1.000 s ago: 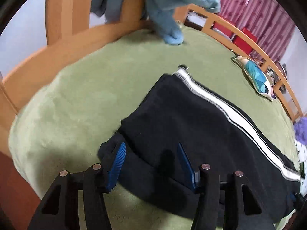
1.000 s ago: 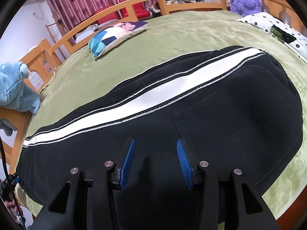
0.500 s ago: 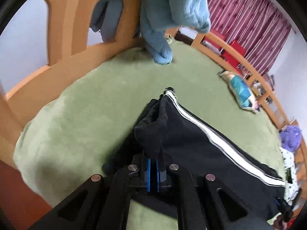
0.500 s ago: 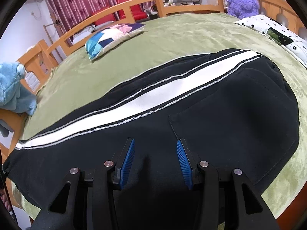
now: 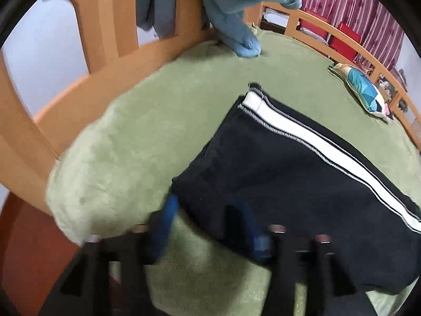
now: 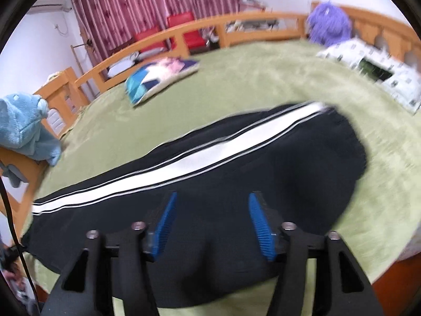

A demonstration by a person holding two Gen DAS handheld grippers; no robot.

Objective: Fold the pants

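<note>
Pants [image 5: 294, 184] lie flat on green blanket [image 5: 147, 137], hem apparently between wide left claw [image 5: 208, 226]; right claw [image 6: 214, 222] gapes above.

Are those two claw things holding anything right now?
No. The left gripper and right gripper are both open above the black pants, gripping nothing.

The right tongs [image 6: 210, 223] are seen spread wide above the black pants [image 6: 236, 184], their blue pads apart and nothing held between them. The pants are laid flat across the green bed [image 6: 263, 84], a white stripe running along their length. A patterned pillow [image 6: 160, 76] is seen farther back, well apart from the pants. A blue plush toy [image 6: 26, 126] is draped over the wooden rail at the left, and a purple plush [image 6: 329, 23] is set at the far right.
</note>
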